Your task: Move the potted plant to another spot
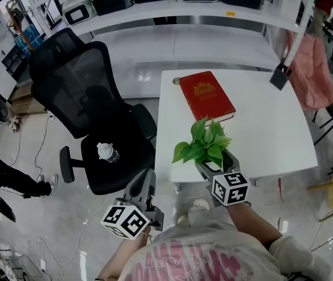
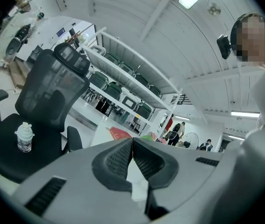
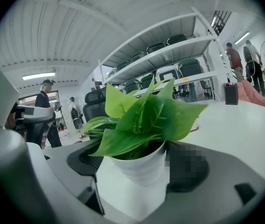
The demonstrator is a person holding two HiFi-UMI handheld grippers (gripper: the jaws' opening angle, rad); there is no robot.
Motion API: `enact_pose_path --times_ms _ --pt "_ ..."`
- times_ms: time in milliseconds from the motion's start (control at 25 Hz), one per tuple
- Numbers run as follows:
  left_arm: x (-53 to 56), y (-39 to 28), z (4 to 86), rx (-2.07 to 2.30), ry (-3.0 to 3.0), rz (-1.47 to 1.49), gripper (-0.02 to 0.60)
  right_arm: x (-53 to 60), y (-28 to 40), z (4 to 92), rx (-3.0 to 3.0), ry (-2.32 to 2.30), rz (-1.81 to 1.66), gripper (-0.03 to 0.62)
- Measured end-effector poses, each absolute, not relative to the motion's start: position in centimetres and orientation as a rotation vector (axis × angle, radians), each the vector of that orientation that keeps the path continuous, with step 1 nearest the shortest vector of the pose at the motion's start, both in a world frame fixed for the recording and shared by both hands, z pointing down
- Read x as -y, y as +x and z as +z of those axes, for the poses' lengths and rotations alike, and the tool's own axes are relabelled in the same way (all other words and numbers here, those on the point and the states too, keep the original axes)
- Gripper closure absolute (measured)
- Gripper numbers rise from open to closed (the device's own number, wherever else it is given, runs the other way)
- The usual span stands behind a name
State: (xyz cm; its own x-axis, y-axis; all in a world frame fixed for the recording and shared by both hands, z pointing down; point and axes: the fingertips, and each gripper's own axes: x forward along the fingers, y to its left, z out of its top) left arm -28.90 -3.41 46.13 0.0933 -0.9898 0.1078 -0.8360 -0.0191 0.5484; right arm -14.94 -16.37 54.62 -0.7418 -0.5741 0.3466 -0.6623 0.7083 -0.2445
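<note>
The potted plant [image 3: 142, 164] has broad green leaves in a small white pot. My right gripper [image 1: 213, 157] is shut on it, with a jaw on each side of the pot; the left pad [image 3: 83, 160] presses its wall. In the head view the leaves [image 1: 204, 145] hide the pot, and the plant hangs over the front edge of the white table [image 1: 272, 127]. Off the table to the left, beside the office chair, my left gripper [image 1: 148, 177] is lower down. Its jaws meet at the tips [image 2: 132, 146] with nothing between them.
A red book [image 1: 206, 95] lies on the far half of the table and a small black object [image 1: 280, 76] stands at its far right corner. A black office chair [image 1: 90, 110] with a bottle [image 1: 106, 152] on its seat stands left of the table. Shelves run along the back.
</note>
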Motion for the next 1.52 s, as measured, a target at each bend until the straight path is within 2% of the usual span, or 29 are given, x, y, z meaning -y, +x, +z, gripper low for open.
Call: enact_pose_path --times_ms 960,1520 --pt "2.6 -28.7 44.6 1.831 1.855 -0.451 0.557 16.2 -14.9 54.4 2.649 0.858 0.560 0.160" --pt "-0.2 -24.5 44.4 1.953 1.718 -0.509 0.557 16.2 -11.7 52.6 2.695 0.722 0.499 0.158"
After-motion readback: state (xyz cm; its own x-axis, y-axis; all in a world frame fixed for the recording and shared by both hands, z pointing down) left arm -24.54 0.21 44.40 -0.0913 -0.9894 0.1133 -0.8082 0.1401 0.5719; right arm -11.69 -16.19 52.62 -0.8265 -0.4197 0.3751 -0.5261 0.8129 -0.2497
